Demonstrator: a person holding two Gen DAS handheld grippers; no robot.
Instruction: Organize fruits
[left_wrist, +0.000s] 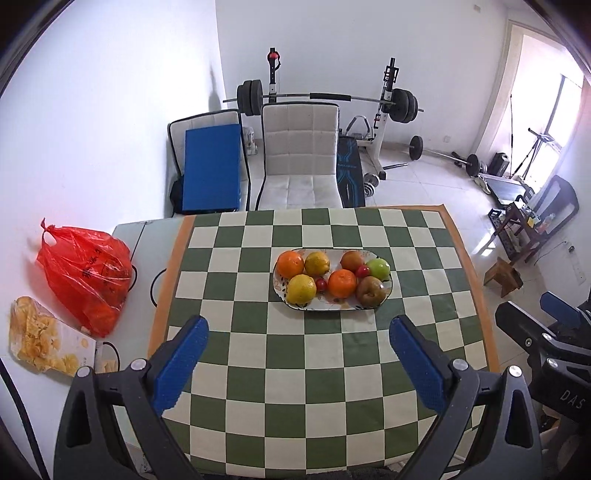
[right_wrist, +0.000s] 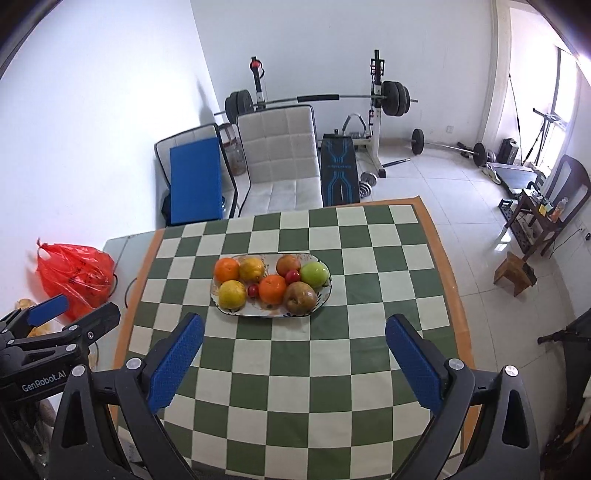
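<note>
A white oval plate (left_wrist: 387, 287) (right_wrist: 325, 293) sits mid-table on the green-and-white checkered cloth (left_wrist: 321, 369) (right_wrist: 314, 369). It holds two oranges (left_wrist: 290, 263) (right_wrist: 272, 289), two yellow lemons (left_wrist: 301, 289) (right_wrist: 232, 294), a green apple (left_wrist: 378, 268) (right_wrist: 314, 274), two reddish-brown fruits (left_wrist: 370, 291) (right_wrist: 300, 298) and two small red fruits (left_wrist: 321, 283) (right_wrist: 253, 290). My left gripper (left_wrist: 299, 332) is open and empty, in front of the plate. My right gripper (right_wrist: 295, 328) is open and empty, in front of the plate and to its right. Each gripper shows at the edge of the other's view.
A red plastic bag (left_wrist: 85, 275) (right_wrist: 75, 275) and a packet of yellow chips (left_wrist: 40, 338) lie on the table's left side by the wall. A white chair (left_wrist: 301, 155) (right_wrist: 279, 155) stands behind the table, with a barbell rack (left_wrist: 384, 99) and a wooden stool (left_wrist: 504, 275) beyond.
</note>
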